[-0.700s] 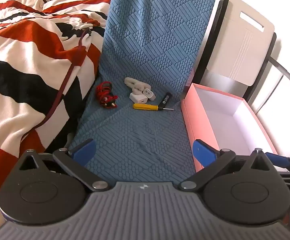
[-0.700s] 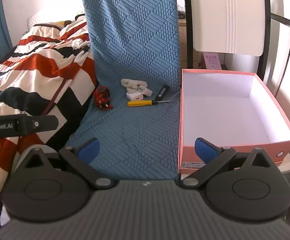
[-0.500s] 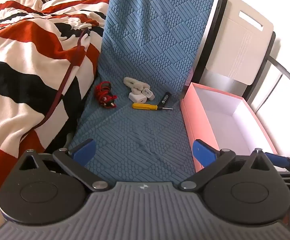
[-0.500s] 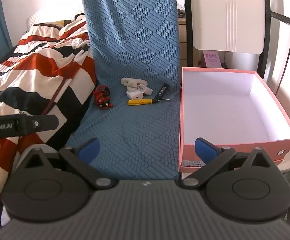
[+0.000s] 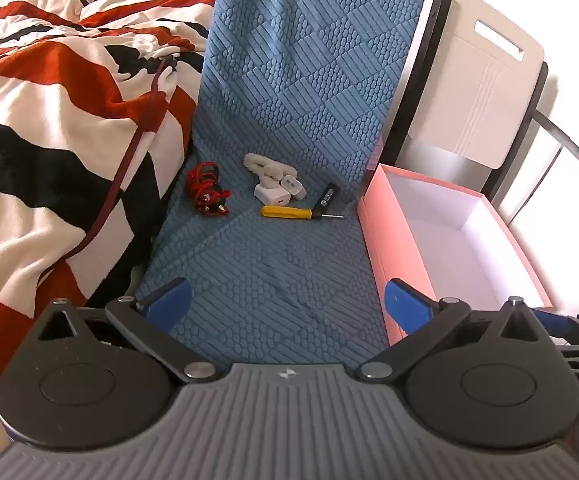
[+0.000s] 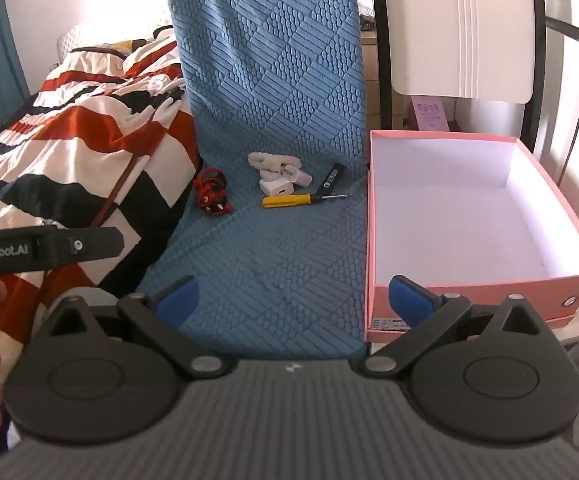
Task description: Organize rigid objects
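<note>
Screwdriver (image 5: 289, 212) unmoved; pink box (image 5: 389, 236) slightly nearer

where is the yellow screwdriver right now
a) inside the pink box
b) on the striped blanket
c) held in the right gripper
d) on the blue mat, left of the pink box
d: the yellow screwdriver lies on the blue mat, left of the pink box, whose visible interior is bare; the open right gripper holds nothing.

1. One yellow-handled screwdriver (image 5: 289, 211), mid-frame.
2. Two white charger plugs (image 5: 272, 196), just above it.
3. One black stick-shaped item (image 5: 327, 197).
4. One white cable bundle (image 5: 263, 165).
5. One red cable bundle (image 5: 206, 193).
6. One pink box (image 6: 381, 240), right side.
</note>
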